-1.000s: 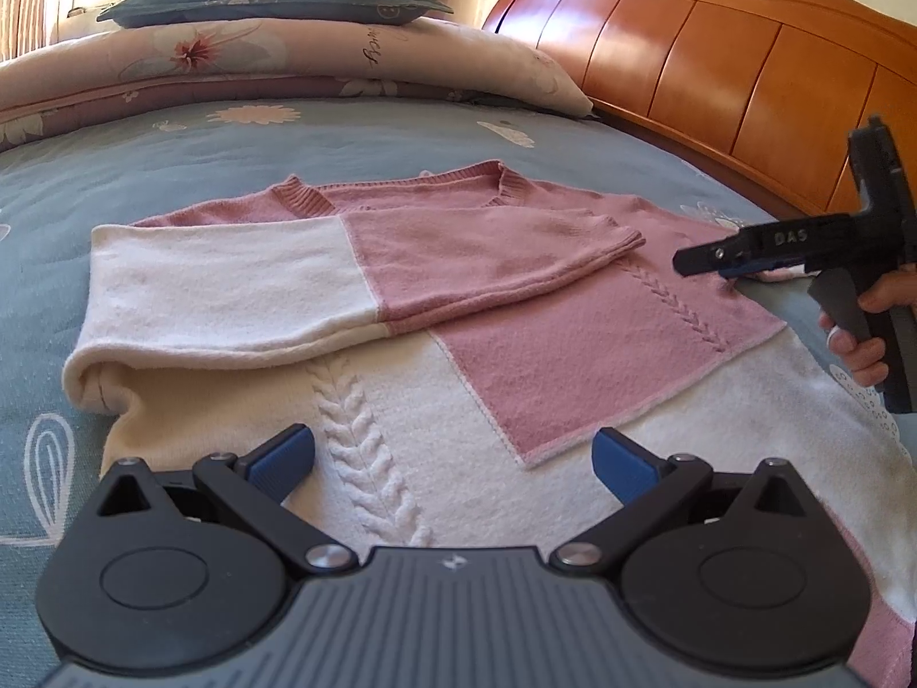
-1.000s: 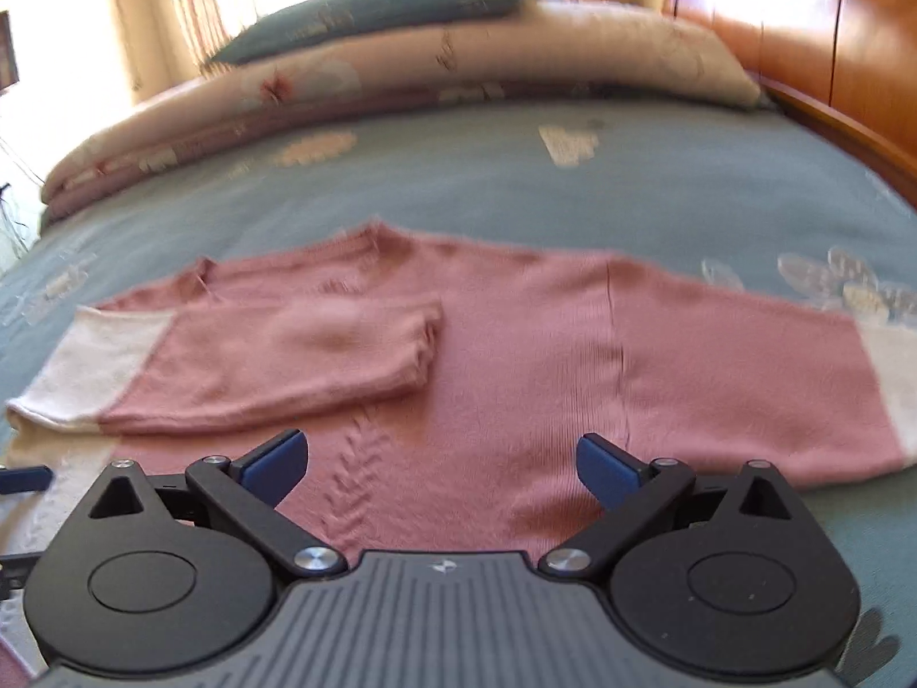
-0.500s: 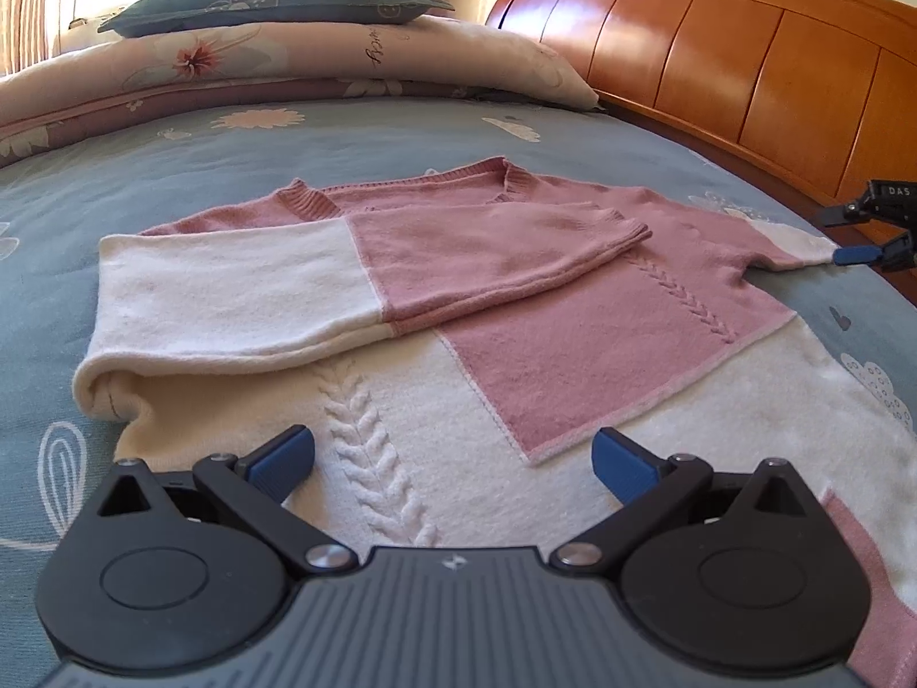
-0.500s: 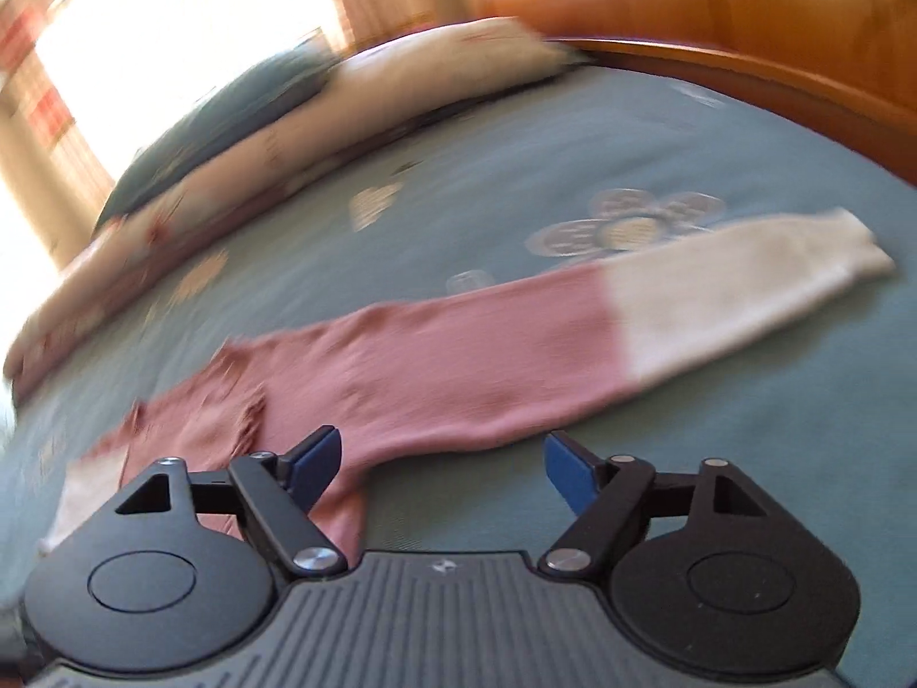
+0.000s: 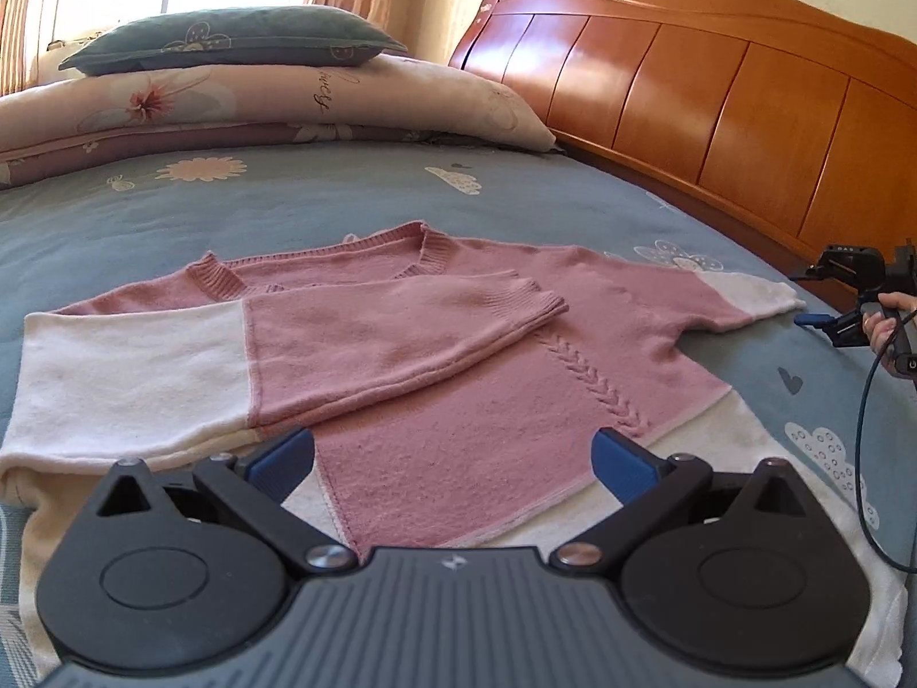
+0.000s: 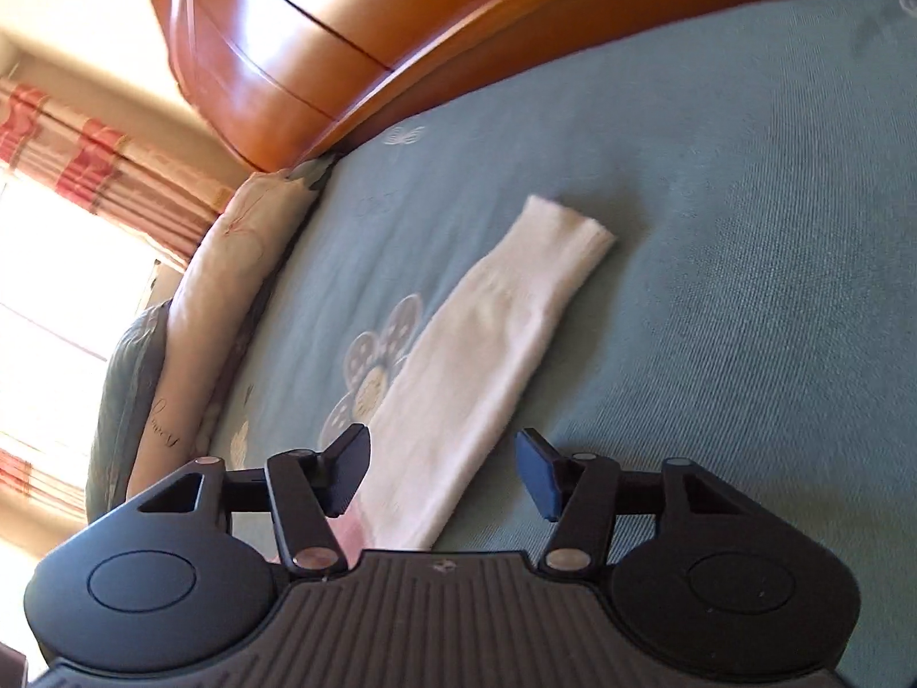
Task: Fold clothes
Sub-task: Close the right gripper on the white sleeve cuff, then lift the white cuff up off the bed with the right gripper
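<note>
A: Right wrist view: right gripper [image 6: 441, 479] fingers apart, now swung from the sweater body to straddle the outstretched white sleeve [image 6: 504, 355]. Grasp pending.

B: Left gripper [image 5: 453, 458]: fingers apart, empty. Pink-and-white sweater [image 5: 458, 378] flat on bed [image 5: 344, 200], one sleeve already folded across.
</note>
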`<state>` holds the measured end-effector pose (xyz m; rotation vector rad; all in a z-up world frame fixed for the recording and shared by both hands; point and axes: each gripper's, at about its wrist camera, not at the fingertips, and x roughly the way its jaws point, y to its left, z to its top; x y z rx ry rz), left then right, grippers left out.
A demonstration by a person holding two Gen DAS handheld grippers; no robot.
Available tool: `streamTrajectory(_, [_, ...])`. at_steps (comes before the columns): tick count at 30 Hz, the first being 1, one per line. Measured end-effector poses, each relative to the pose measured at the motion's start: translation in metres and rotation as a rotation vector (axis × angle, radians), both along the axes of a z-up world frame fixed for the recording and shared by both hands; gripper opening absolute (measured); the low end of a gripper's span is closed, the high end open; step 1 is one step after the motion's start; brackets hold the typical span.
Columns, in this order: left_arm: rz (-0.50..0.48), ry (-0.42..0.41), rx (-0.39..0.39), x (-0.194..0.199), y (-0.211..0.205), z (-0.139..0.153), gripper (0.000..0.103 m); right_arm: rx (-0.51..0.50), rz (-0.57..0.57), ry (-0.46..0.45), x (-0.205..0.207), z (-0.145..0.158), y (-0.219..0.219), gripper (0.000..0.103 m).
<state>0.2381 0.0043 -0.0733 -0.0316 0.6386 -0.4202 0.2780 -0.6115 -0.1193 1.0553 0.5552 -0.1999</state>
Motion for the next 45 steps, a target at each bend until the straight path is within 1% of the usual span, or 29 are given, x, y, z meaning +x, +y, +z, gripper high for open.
streamTrajectory(3, [0.007,0.024,-0.027,0.005,0.002,-0.008,0.102,0.035,-0.036,0.012,0.012,-0.015,-0.012,0.058])
streamTrajectory(6, [0.018,0.045,-0.045,0.008,0.005,-0.016,0.102,0.035,-0.053,0.0,0.021,-0.017,-0.015,0.058])
streamTrajectory(10, [0.032,0.044,-0.039,0.008,0.008,-0.021,0.102,0.009,-0.061,-0.024,0.033,-0.019,-0.018,0.058])
streamTrajectory(14, [0.035,0.022,-0.066,0.007,0.011,-0.018,0.102,-0.033,-0.069,-0.052,0.044,-0.019,-0.021,0.058])
streamTrajectory(17, [0.036,0.021,-0.077,0.008,0.012,-0.018,0.102,-0.081,-0.061,-0.047,0.051,-0.017,-0.019,0.057])
streamTrajectory(19, [0.037,0.021,-0.075,0.008,0.012,-0.019,0.102,-0.14,-0.055,-0.017,0.054,-0.014,-0.015,0.043])
streamTrajectory(20, [0.039,0.019,-0.073,0.008,0.013,-0.018,0.102,-0.18,-0.059,0.02,0.053,-0.013,-0.013,0.023])
streamTrajectory(21, [0.041,0.016,-0.07,0.008,0.014,-0.018,0.102,-0.201,-0.058,0.042,0.053,-0.013,-0.013,0.009])
streamTrajectory(22, [0.042,0.012,-0.068,0.008,0.014,-0.017,0.102,-0.222,-0.057,0.064,0.053,-0.013,-0.012,0.009])
streamTrajectory(24, [0.048,0.004,-0.065,0.007,0.016,-0.016,0.102,-0.225,-0.056,0.074,0.049,-0.01,-0.011,0.009])
streamTrajectory(28, [0.068,0.005,-0.068,0.007,0.021,-0.014,0.102,-0.289,-0.033,0.095,0.056,0.007,0.0,0.009])
streamTrajectory(30, [0.082,-0.004,-0.052,0.007,0.023,-0.012,0.102,-0.329,-0.001,0.081,0.058,0.023,0.014,0.009])
streamTrajectory(33, [0.115,-0.051,-0.002,0.003,0.025,-0.008,0.102,-0.389,0.048,0.058,0.06,0.046,0.034,0.009])
streamTrajectory(37, [0.129,-0.058,0.048,0.001,0.028,-0.002,0.102,-0.436,0.123,0.009,0.064,0.079,0.068,0.009])
streamTrajectory(42, [0.137,-0.08,0.071,-0.001,0.035,0.003,0.102,-0.494,0.236,-0.04,0.073,0.115,0.123,0.009])
streamTrajectory(45, [0.146,-0.065,0.073,-0.001,0.041,0.005,0.102,-0.532,0.307,-0.068,0.08,0.136,0.158,0.009])
